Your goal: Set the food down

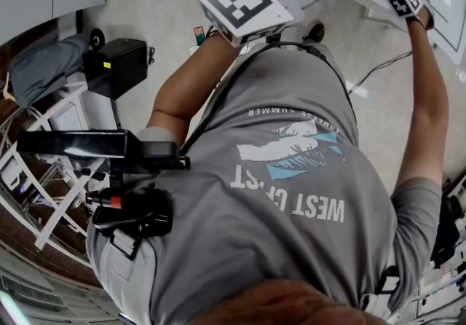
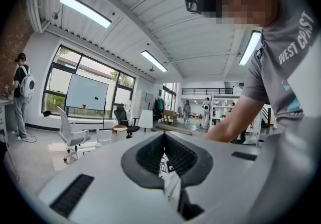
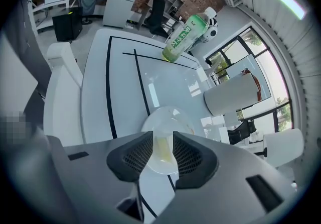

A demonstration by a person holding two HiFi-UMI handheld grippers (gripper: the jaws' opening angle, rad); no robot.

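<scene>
Food [image 3: 161,150] between right gripper [image 3: 161,135] jaws, just above plate [image 3: 169,114].

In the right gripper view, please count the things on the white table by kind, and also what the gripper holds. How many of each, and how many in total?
green bottle: 1
white plate: 1
white cylinder: 1
pale yellow food piece, held in the right gripper: 1
Total: 4
</scene>
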